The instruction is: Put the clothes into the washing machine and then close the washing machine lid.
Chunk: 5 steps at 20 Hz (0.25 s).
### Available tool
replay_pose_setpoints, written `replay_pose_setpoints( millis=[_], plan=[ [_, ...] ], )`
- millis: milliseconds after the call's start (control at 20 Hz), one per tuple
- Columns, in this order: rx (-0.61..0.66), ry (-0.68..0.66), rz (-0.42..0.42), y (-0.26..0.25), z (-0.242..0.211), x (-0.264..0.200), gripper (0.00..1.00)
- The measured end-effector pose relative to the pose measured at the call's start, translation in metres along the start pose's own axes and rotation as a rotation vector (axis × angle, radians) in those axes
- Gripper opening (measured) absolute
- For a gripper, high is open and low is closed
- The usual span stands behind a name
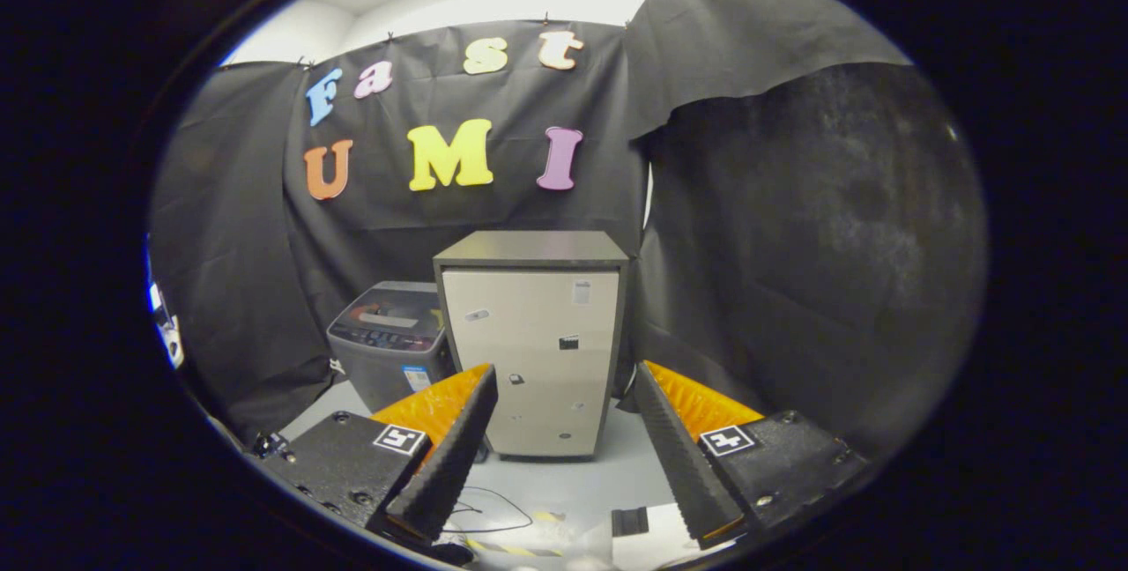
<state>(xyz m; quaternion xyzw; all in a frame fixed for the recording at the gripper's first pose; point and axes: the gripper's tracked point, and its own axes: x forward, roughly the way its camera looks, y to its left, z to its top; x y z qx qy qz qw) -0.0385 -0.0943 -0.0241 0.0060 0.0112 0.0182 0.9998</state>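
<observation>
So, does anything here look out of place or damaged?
Nothing looks damaged. A loose cable lies on the floor before the cabinet; the washing machine stands beside it. The tool is open, holding nothing.

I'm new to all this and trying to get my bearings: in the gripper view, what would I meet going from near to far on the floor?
Hand-held gripper, fingers open and holding nothing → thin cable on the floor → tall cabinet → washing machine, lid down, beside the cabinet and set further back → black cloth wall.
</observation>
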Motion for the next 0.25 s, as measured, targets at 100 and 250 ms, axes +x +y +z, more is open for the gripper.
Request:
replay_pose_setpoints(
  millis=[100,250],
  plan=[
    [-0.003,-0.006,0.004,0.001,0.0018,-0.0018,0.98],
    [-0.005,0.001,0.005,0.002,-0.0015,-0.0031,0.98]
  ],
)
